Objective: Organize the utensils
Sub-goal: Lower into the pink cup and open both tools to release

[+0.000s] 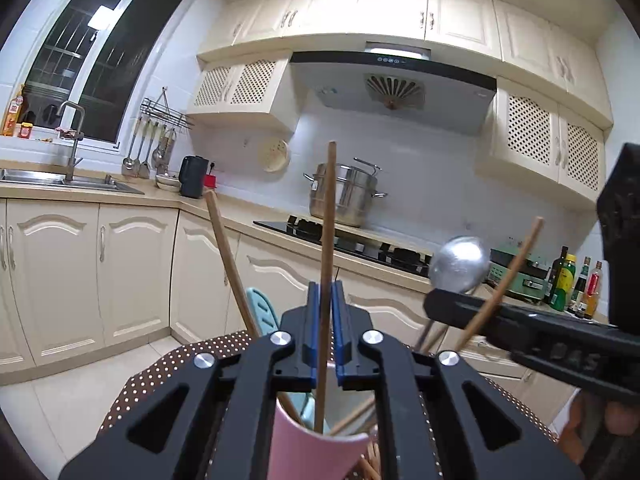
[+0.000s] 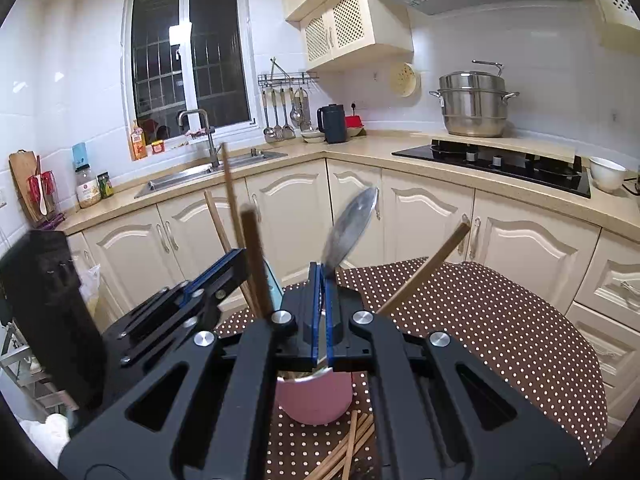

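Chopsticks (image 2: pixel 352 446) lie loose on the dotted bench (image 2: pixel 500 320) beside the pink cup (image 2: pixel 316 400), so sorting seems partway: several sticks already stand inside. Left tongs (image 1: pixel 326 312) pinch one upright chopstick (image 1: pixel 329 216) over the cup; right tongs (image 2: pixel 322 304) grip a metal spoon (image 2: pixel 352 224) above it.

One pink cup (image 2: pixel 316 400) stands on the table. One metal spoon (image 2: pixel 352 224) is visible. Wooden chopsticks (image 2: pixel 352 448) number several; exact count unclear.
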{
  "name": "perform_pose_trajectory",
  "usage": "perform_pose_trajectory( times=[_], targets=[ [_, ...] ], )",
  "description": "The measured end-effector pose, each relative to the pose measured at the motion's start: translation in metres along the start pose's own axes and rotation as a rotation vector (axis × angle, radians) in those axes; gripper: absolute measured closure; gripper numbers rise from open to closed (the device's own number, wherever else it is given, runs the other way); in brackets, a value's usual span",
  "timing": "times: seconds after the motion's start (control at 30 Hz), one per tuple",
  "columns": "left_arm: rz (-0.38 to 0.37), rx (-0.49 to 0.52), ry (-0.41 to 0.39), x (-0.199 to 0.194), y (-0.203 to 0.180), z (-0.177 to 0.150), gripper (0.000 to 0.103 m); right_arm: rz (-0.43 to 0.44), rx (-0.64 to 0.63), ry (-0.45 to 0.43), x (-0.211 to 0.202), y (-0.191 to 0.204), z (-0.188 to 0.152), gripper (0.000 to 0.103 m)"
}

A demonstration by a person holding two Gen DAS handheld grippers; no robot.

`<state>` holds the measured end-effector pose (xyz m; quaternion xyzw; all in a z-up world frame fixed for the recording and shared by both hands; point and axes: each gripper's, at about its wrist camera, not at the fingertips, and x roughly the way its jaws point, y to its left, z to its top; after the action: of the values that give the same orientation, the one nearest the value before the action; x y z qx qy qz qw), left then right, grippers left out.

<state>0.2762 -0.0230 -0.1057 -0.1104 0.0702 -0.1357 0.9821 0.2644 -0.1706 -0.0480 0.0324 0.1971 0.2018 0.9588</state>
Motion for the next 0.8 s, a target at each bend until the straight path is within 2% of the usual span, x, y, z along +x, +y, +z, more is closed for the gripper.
perform_pose_trajectory(
  times=[0.07, 0.1, 0.13, 0.23, 0.43, 0.5, 0.6, 0.63, 0.8],
  targets=[
    [-0.008, -0.001, 0.018, -0.004, 0.0, 0.0, 0.096, -0.003, 0.005, 0.003, -0.001, 0.001, -0.003, 0.1],
    [-0.016, -0.004, 0.03, -0.006, 0.001, 0.0, 0.092, -0.003, 0.008, 0.005, -0.001, 0.001, -0.004, 0.1],
    [-0.017, -0.003, 0.038, -0.008, 0.001, -0.001, 0.078, -0.004, 0.008, 0.007, -0.001, 0.001, -0.004, 0.1],
    [-0.013, -0.005, 0.043, -0.016, 0.002, -0.002, 0.067, -0.006, 0.014, 0.016, -0.001, 0.002, -0.006, 0.1],
    [0.009, -0.011, 0.055, -0.03, 0.006, 0.001, 0.055, -0.012, 0.023, 0.033, -0.001, 0.007, -0.011, 0.1],
    [0.036, -0.005, 0.062, -0.035, 0.007, 0.002, 0.053, -0.011, 0.025, 0.043, 0.0, 0.009, -0.012, 0.1],
    [0.149, 0.051, 0.092, -0.04, 0.003, 0.004, 0.049, -0.012, 0.031, 0.056, 0.003, 0.012, -0.016, 0.1],
    [0.163, 0.068, 0.098, -0.041, 0.001, 0.005, 0.049, -0.012, 0.035, 0.06, 0.003, 0.012, -0.017, 0.1],
    [0.172, 0.08, 0.158, -0.047, 0.001, 0.007, 0.042, -0.01, 0.077, 0.084, 0.006, 0.012, -0.022, 0.099]
  ],
)
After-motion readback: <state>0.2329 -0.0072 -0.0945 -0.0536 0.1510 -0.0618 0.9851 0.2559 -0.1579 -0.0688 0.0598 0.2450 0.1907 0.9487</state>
